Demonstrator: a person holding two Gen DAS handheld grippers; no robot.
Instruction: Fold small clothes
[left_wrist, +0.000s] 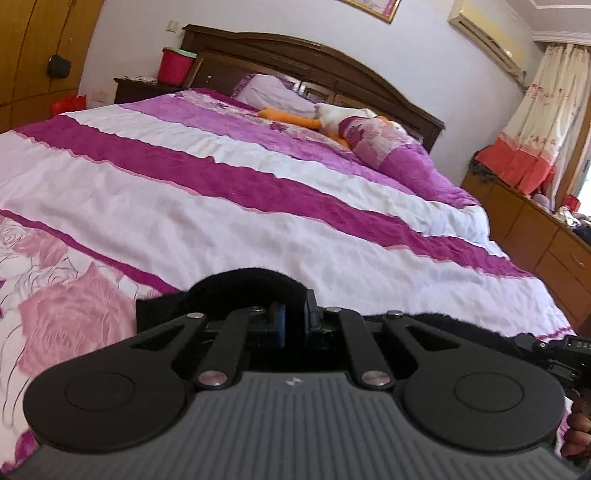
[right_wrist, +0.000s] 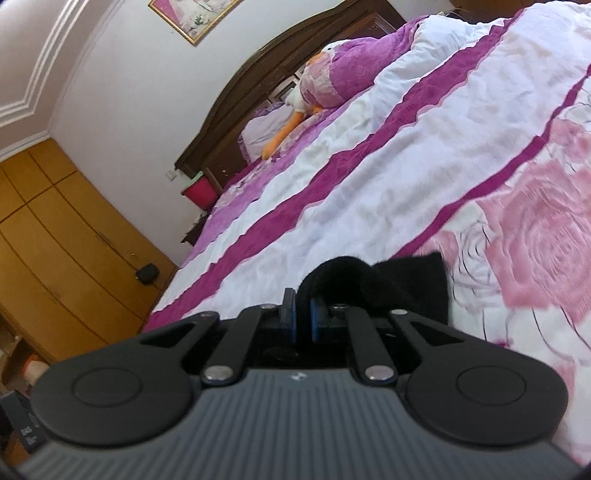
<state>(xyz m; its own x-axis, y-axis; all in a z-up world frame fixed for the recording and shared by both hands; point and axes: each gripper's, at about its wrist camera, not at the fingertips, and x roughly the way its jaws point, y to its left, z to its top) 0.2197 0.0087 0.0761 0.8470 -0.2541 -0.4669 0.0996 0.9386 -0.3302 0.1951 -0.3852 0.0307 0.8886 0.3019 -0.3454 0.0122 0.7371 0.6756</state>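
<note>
A small black fuzzy garment (left_wrist: 236, 286) bunches up over my left gripper (left_wrist: 293, 314), whose blue pads are shut on its edge. More of the black cloth trails off to the right behind the gripper body. In the right wrist view the same black garment (right_wrist: 406, 280) rises in a fold at my right gripper (right_wrist: 303, 314), which is shut on another part of it, with a flap spreading to the right over the bedspread (right_wrist: 369, 184). Both grips are lifted slightly off the bed (left_wrist: 184, 206).
The bed carries a purple-and-white striped, rose-printed cover. A pillow (left_wrist: 273, 92), an orange-and-white plush toy (left_wrist: 314, 118) and a rolled quilt (left_wrist: 384, 144) lie near the dark headboard (left_wrist: 332, 62). Wooden drawers (left_wrist: 535, 236) stand right, a wardrobe (right_wrist: 55, 240) left.
</note>
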